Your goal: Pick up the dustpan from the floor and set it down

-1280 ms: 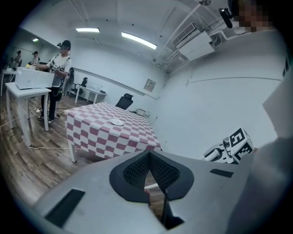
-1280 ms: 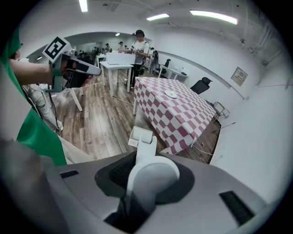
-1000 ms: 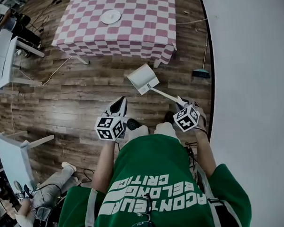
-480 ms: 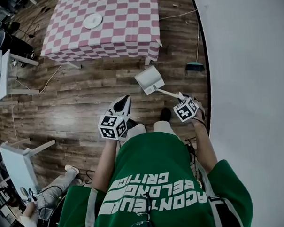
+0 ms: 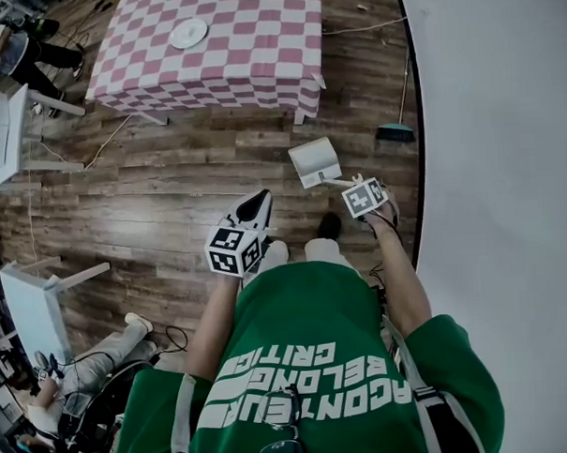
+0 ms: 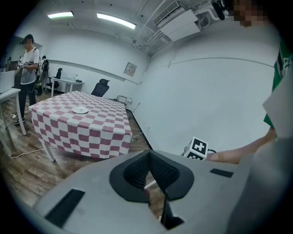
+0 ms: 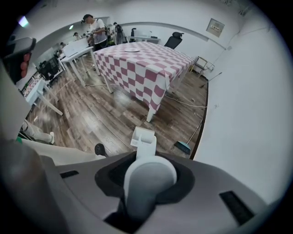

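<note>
Over the dark wood-plank floor (image 5: 170, 207), just short of the pink-and-white checked table (image 5: 229, 54), the white plastic long-handled dustpan (image 5: 314, 161) appears lifted. Its pan juts ahead of the right gripper (image 5: 352, 184), whose jaws clamp the handle's rounded end. The pick-up looks done; setting down calls for lowering the pan flat, then releasing. The left gripper (image 5: 256, 205) is pressed together, empty.

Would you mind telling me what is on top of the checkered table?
A single white plate lies on the checked tablecloth. The cloth hides the tabletop itself and most of the space beneath.
</note>
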{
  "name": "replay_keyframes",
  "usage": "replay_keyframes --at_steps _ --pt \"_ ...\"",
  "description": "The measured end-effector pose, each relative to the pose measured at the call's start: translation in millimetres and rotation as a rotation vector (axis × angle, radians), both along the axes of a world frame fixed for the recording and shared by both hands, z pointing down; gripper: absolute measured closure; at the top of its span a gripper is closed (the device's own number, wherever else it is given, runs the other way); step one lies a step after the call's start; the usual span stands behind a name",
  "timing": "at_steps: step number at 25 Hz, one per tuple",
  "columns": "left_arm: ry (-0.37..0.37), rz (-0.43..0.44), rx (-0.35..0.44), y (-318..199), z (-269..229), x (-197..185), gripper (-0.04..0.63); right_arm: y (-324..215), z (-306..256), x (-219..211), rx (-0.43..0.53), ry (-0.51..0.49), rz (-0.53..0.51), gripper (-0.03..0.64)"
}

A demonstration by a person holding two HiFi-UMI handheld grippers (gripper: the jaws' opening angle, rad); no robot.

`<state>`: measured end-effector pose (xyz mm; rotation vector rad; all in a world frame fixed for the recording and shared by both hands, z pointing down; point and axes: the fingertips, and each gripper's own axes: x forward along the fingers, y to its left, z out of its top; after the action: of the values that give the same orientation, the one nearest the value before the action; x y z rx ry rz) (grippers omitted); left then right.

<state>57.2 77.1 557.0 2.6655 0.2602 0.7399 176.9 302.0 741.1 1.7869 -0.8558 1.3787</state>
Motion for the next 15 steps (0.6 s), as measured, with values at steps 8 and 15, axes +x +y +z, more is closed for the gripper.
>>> replay_keyframes --at_steps 8,15 --pt "-0.024 -0.046 0.013 10 4 -8 0.6 0 47 16 -0.023 -0.042 0.023 0.503" --pt "-0.045 -0.084 0.016 15 8 -20 0.6 -5 68 33 -0.043 -0.066 0.034 0.502"
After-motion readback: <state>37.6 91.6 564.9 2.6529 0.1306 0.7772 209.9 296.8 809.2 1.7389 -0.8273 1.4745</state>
